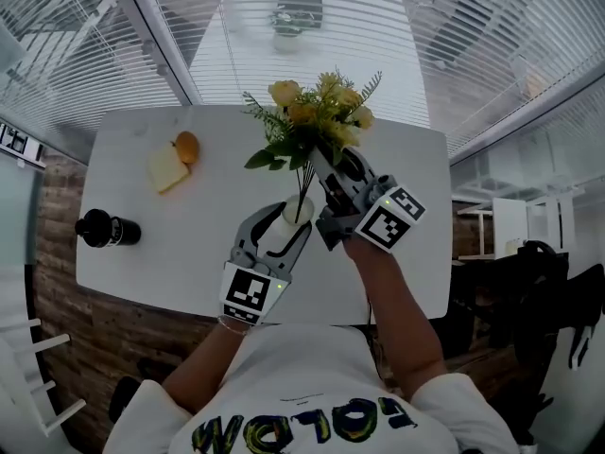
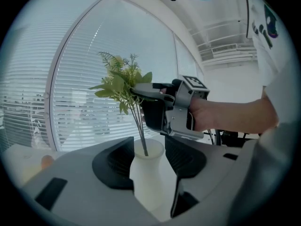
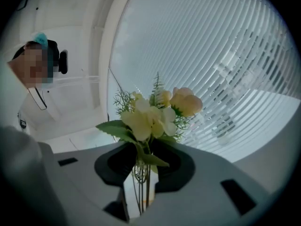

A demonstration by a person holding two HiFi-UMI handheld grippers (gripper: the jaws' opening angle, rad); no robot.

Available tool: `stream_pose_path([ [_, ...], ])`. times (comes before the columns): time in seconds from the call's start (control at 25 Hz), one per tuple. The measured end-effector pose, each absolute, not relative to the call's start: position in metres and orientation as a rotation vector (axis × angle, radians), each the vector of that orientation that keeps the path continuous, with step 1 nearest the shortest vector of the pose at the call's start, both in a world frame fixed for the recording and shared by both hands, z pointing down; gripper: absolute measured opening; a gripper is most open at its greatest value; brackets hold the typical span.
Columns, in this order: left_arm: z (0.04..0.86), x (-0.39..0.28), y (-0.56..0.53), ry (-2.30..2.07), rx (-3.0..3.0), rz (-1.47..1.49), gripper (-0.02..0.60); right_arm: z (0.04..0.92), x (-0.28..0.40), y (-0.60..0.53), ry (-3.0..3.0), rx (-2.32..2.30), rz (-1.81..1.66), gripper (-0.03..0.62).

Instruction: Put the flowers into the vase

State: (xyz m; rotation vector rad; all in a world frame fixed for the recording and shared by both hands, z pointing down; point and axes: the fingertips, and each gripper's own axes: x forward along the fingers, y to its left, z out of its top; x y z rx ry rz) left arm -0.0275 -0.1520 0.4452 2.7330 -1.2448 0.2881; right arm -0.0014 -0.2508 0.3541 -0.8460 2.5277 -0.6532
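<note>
The left gripper [image 2: 149,157] clasps the small white narrow-necked vase [image 1: 296,213] by its neck, towards the white table's [image 1: 132,140] near edge. The right gripper [image 1: 326,168] pinches the stems of the yellow flowers [image 1: 317,112], whose tips sit inside the vase's mouth. A slanted push could topple the vase.

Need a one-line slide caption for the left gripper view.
White vase between the jaws of the left gripper; right gripper holds the flowers, stems inside the vase mouth.

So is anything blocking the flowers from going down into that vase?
Nothing visible. The flowers, held by the right gripper, already have stems inside the vase mouth; the left gripper only flanks its neck.
</note>
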Motion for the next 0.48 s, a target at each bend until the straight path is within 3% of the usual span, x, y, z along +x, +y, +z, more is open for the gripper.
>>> stream_pose_path([
  [0.48, 0.444, -0.030, -0.153, -1.253, 2.743, 0.292, 0.209, 0.377, -0.012, -0.235, 2.583, -0.807, -0.701, 0.111],
])
